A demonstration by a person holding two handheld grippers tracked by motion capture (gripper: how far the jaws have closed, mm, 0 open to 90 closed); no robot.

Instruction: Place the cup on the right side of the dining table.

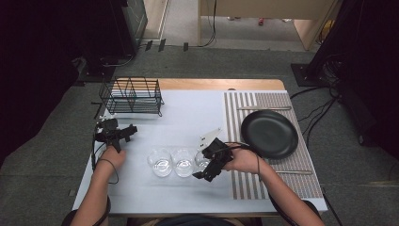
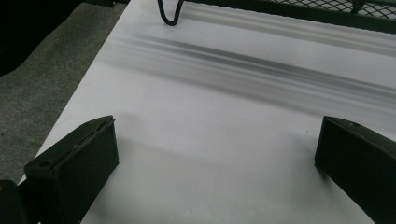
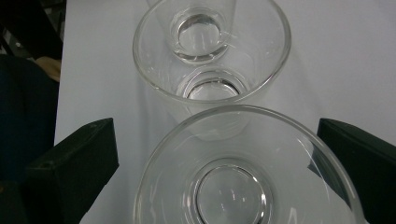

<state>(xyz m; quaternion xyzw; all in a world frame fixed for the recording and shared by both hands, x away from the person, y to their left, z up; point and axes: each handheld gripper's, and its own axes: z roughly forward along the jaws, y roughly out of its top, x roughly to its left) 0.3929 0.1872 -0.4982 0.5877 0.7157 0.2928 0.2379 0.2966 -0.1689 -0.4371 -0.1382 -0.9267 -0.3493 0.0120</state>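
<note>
Evidently lined up for grasping, the right gripper (image 3: 217,154) straddles the nearest clear round drinking glass (image 3: 247,186) wide-jawed at lower centre, while the left gripper (image 2: 217,154) waits wide over bare white counter (image 2: 196,140).

We find no readable text, label, brand, number or sign on anything in these three views of the desk (image 1: 188,117).

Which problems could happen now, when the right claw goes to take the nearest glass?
1. The three glasses stand in a tight row. The right claw is open around the nearest glass, so closing or lifting may knock the middle glass.
2. Clear, smooth glass may slip between the jaws if the grip is shallow.
3. The black plate lies close behind the right hand; a wide swing could hit it.
</note>
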